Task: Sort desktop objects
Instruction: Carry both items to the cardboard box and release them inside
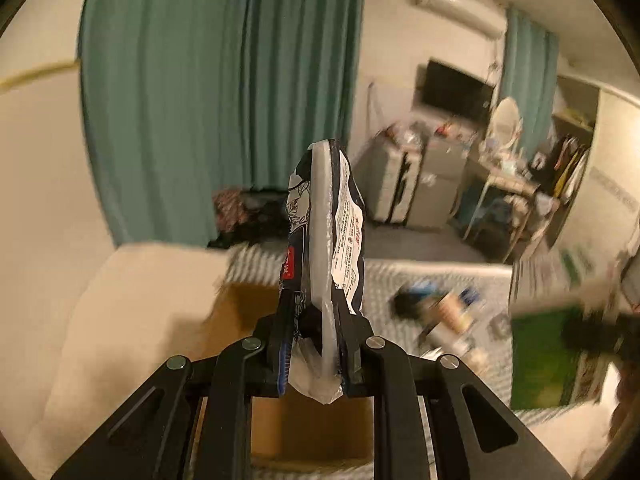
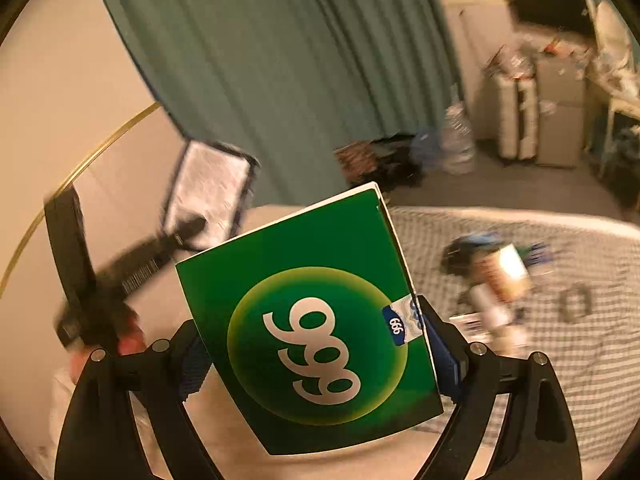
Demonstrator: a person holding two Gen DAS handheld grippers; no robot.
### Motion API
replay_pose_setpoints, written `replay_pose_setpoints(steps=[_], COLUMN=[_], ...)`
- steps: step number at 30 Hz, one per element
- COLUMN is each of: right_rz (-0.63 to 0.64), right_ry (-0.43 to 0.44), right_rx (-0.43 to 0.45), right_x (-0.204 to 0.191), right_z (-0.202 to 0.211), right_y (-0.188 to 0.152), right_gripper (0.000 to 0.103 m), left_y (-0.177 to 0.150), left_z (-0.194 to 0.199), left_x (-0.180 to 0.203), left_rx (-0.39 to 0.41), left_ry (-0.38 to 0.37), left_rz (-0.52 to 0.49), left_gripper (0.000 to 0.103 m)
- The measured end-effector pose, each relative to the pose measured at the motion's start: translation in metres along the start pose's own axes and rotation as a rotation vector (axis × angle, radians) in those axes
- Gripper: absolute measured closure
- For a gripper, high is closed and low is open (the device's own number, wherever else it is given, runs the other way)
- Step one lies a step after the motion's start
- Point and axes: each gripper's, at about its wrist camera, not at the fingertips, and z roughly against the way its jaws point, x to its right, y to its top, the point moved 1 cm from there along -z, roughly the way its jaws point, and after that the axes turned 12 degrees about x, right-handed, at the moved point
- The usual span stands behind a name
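My left gripper is shut on a black-and-white snack packet and holds it upright in the air above an open cardboard box. My right gripper is shut on a green box marked "999", held above the bed. The green box and right gripper also show blurred at the right of the left wrist view. The left gripper with its packet shows blurred at the left of the right wrist view.
A pile of small objects, bottles and a dark item, lies on the checked bedspread; it also shows in the right wrist view. A beige pillow lies left of the cardboard box. Green curtains, suitcases and a desk stand behind.
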Motion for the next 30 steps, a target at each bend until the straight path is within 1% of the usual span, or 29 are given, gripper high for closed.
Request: replay_pose_setpoints(steps=[2, 4, 5, 7, 8, 10, 12, 13, 14, 15, 16, 17, 18, 19, 20, 21, 23, 24, 25, 27, 29, 30], right_rz=[-0.015, -0.028, -0.032, -0.03, -0.031, -0.044, -0.051, -0.052, -0.047, -0.036, -0.018, -0.012, -0.014, -0.028, -0.045, -0.061, -0.074, -0.076, -0.086, -0.11, -0.129, -0.126], right_ry=[0.005, -0.025, -0.035, -0.064, -0.075, -0.082, -0.075, -0.079, -0.089, -0.106, -0.126, -0.137, -0.148, -0.146, -0.136, -0.129, -0.159, -0.168, -0.166, -0.152, -0.152, -0.165], right_rx=[-0.052, -0.098, -0.113, -0.148, -0.156, -0.179, -0.177, -0.169, -0.166, -0.174, -0.183, -0.181, -0.177, -0.174, -0.173, -0.173, -0.156, -0.144, -0.126, -0.099, -0.051, -0.03], right_x=[-0.009, -0.004, -0.003, -0.002, -0.001, 0.004, 0.011, 0.007, 0.008, 0.009, 0.008, 0.007, 0.01, 0.011, 0.009, 0.01, 0.01, 0.009, 0.008, 0.012, 0.022, 0.027], right_z=[-0.041, -0.076, -0.089, -0.122, -0.133, -0.161, -0.176, -0.186, -0.192, -0.198, -0.204, -0.207, -0.21, -0.213, -0.212, -0.213, -0.21, -0.205, -0.195, -0.175, -0.14, -0.12], right_y=[-0.013, -0.03, -0.035, -0.046, -0.051, -0.06, -0.061, -0.059, -0.06, -0.06, -0.06, -0.059, -0.058, -0.057, -0.055, -0.053, -0.049, -0.047, -0.044, -0.041, -0.036, -0.034], right_gripper=[0.014, 0.014, 0.014, 0.014, 0.014, 0.014, 0.013, 0.012, 0.011, 0.011, 0.011, 0.01, 0.01, 0.009, 0.008, 0.007, 0.006, 0.006, 0.006, 0.006, 0.006, 0.006], left_y=[-0.035, -0.063, -0.076, -0.098, -0.106, -0.118, -0.129, -0.131, -0.134, -0.136, -0.139, -0.141, -0.144, -0.146, -0.15, -0.153, -0.158, -0.16, -0.159, -0.155, -0.147, -0.142], left_z=[-0.017, -0.031, -0.038, -0.053, -0.058, -0.064, -0.072, -0.076, -0.08, -0.083, -0.086, -0.087, -0.083, -0.08, -0.076, -0.076, -0.08, -0.081, -0.081, -0.075, -0.062, -0.057], left_x=[-0.028, -0.052, -0.062, -0.076, -0.081, -0.084, -0.092, -0.096, -0.095, -0.092, -0.091, -0.09, -0.089, -0.087, -0.086, -0.084, -0.082, -0.081, -0.079, -0.073, -0.063, -0.058], left_rx=[-0.015, -0.003, -0.006, -0.014, -0.008, 0.03, 0.027, 0.023, 0.021, 0.014, 0.009, 0.016, 0.046, 0.078, 0.087, 0.089, 0.081, 0.07, 0.063, 0.076, 0.096, 0.098], left_ry=[0.039, 0.029, 0.04, 0.034, 0.022, 0.017, 0.013, 0.006, 0.001, -0.004, -0.008, -0.001, 0.009, 0.004, -0.002, -0.002, 0.003, 0.018, 0.029, 0.048, 0.05, 0.04], left_rz=[0.033, 0.093, 0.108, 0.13, 0.13, 0.127, 0.156, 0.166, 0.154, 0.135, 0.116, 0.109, 0.105, 0.097, 0.091, 0.089, 0.093, 0.093, 0.088, 0.081, 0.085, 0.081], left_gripper=[0.085, 0.085, 0.085, 0.085, 0.085, 0.085, 0.085, 0.083, 0.073, 0.047, 0.029, 0.007, 0.004, 0.004, 0.002, 0.001, 0.001, 0.001, 0.001, 0.001, 0.001, 0.001])
